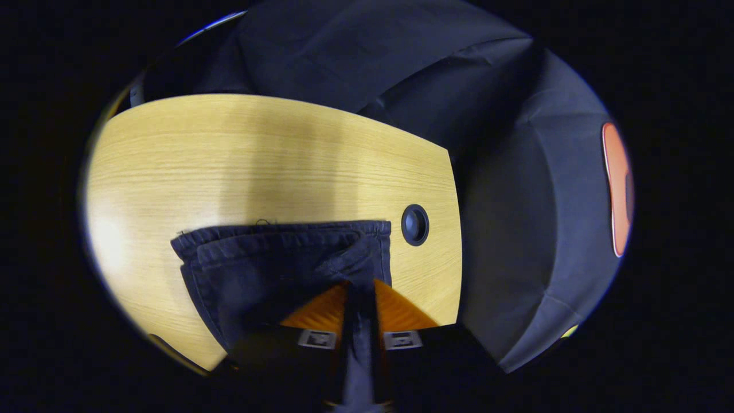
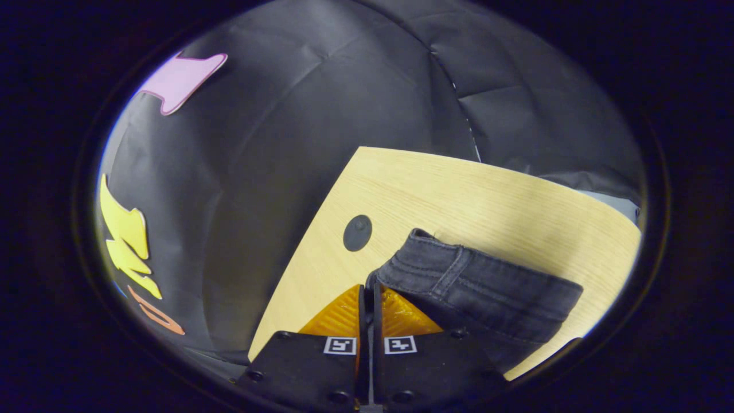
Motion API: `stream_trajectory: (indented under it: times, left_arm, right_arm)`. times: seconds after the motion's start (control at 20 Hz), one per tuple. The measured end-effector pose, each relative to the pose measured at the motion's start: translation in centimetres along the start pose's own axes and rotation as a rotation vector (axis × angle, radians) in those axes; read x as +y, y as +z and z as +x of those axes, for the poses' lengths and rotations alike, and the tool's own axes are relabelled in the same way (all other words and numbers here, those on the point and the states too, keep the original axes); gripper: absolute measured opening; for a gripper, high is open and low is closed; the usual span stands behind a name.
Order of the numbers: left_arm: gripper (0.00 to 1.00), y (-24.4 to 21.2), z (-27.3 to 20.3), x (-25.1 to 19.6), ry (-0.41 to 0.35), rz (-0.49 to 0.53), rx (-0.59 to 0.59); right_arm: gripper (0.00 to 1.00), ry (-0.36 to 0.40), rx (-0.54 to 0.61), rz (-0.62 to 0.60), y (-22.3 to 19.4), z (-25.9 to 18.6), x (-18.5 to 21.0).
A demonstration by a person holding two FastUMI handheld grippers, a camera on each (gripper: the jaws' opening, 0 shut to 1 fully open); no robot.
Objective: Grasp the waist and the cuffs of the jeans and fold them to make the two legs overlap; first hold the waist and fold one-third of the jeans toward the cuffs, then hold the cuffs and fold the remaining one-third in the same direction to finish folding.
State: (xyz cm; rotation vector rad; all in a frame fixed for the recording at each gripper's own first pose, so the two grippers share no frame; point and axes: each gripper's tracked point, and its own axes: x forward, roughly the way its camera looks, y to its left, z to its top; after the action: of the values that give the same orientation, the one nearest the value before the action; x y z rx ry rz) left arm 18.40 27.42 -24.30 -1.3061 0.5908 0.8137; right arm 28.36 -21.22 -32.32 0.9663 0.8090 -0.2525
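Both grippers are pinched shut on the jeans (image 1: 281, 258): left gripper (image 1: 360, 292) on one edge, right gripper (image 2: 367, 298) on a corner. The denim stretches away across the table (image 1: 258, 160), toward the grommet hole (image 1: 414, 225).

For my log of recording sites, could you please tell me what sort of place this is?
Probably a recording booth, not a home: black cloth hangs behind a bare wooden table with a cable hole. Dark jeans lie on it, pinched by each tool.

recording booth: black cloth wall (image 2: 275, 172), wooden desk (image 1: 229, 166)
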Motion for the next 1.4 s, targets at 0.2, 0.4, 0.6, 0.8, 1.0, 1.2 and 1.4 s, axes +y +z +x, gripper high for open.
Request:
stream_trajectory:
  times: [0.2, 0.4, 0.6, 0.8, 1.0, 1.2, 1.4]
  left_arm:
    - [0.99, 0.5, -6.2, -2.7, -0.096, 0.165, -0.090]
    - [0.99, -1.2, -12.9, -8.4, -0.284, 0.354, -0.138]
    - [0.99, -5.6, -22.0, -12.4, -0.524, 0.562, -0.286]
    - [0.98, -9.2, -30.2, -15.8, -0.661, 0.843, -0.462]
    - [0.98, -13.2, -34.9, -15.3, -0.733, 1.007, -0.541]
    - [0.98, -15.3, -36.4, -13.4, -0.744, 1.083, -0.523]
    - [0.98, -17.8, -38.8, -11.4, -0.763, 1.152, -0.517]
  right_arm:
    - [0.96, 0.007, -0.013, -0.114, -0.7, 0.1, 1.9]
    - [0.98, 0.044, -0.079, -0.292, -0.6, -3.2, 5.0]
    - [0.98, 0.038, -0.157, -0.447, -0.2, -7.5, 5.9]
    - [0.98, -0.007, -0.212, -0.484, -0.4, -12.2, 3.5]
    - [0.98, -0.056, -0.198, -0.381, -0.5, -14.1, -1.2]
    - [0.98, -0.098, -0.150, -0.152, -0.5, -13.4, -6.2]
    - [0.97, -0.116, -0.060, 0.114, -1.9, -11.2, -10.0]
